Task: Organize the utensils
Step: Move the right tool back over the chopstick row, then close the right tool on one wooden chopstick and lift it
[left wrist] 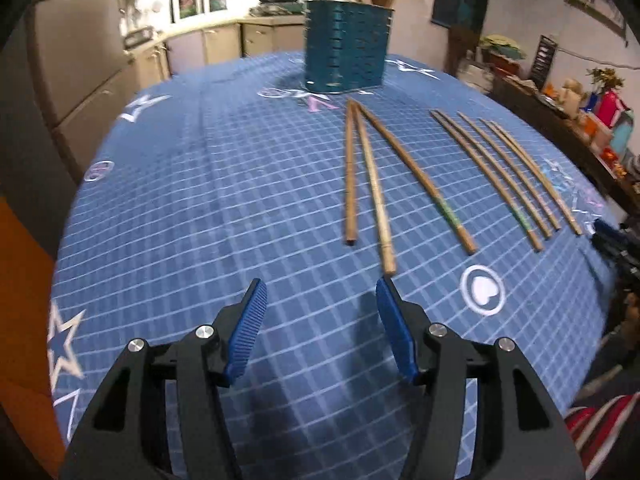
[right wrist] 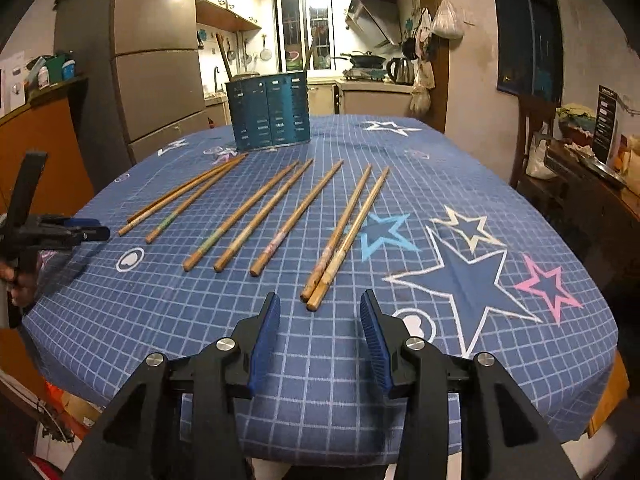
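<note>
Left tongs: jaws wide, nothing between; chopsticks just ahead on tablecloth, holder far end.
Right tongs: jaws apart, empty; nearest pair just beyond tips.
Risk: sticks lie close, so pinch may grab two or roll one.
Unclear: left view blurred; holder contents partly hidden.

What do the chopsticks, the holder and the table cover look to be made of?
Chopsticks: apparently wood or bamboo, matte tan with worn ends; some carry faded green or pink painted bands.
Holder: probably painted or coated metal, though plastic is possible; teal, slightly glossy, with rows of punched slots.
Cover: woven cloth, matte blue with a white grid and printed stars, draping over the table edge.
</note>
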